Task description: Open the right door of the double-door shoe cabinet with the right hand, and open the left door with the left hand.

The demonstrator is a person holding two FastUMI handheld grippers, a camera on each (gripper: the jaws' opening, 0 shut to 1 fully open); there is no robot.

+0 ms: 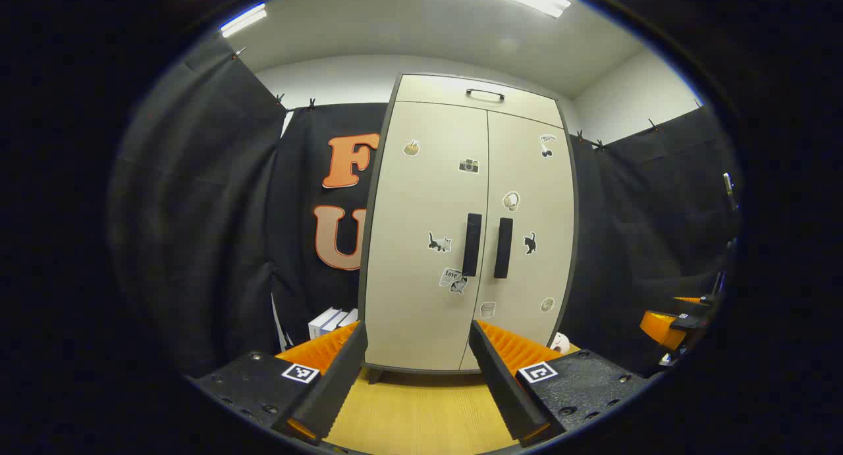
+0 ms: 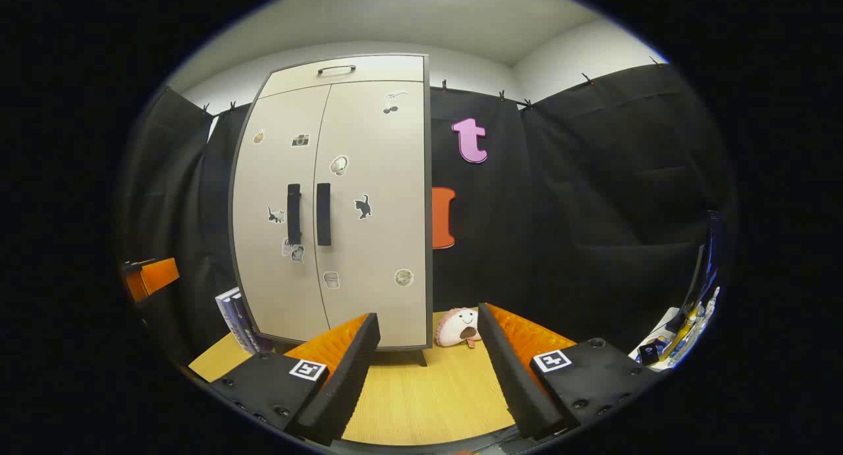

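The beige double-door shoe cabinet (image 1: 461, 198) stands ahead on the wooden floor, both doors closed and dotted with small stickers. Two black vertical handles sit side by side at the middle seam: the left door's handle (image 1: 471, 244) and the right door's handle (image 1: 504, 247). My left gripper (image 1: 416, 382) is open, well short of the cabinet, roughly facing its left door. In the right gripper view the cabinet (image 2: 336, 198) lies to the left, with its right handle (image 2: 323, 214) and left handle (image 2: 294, 214). My right gripper (image 2: 428, 369) is open, far from the doors, pointing past the cabinet's right edge.
A small pink plush toy (image 2: 459, 327) lies on the floor by the cabinet's right foot. White boxes (image 1: 332, 322) stand at its left side. The right gripper (image 1: 678, 323) shows at the far right of the left gripper view. Black cloth walls surround the booth.
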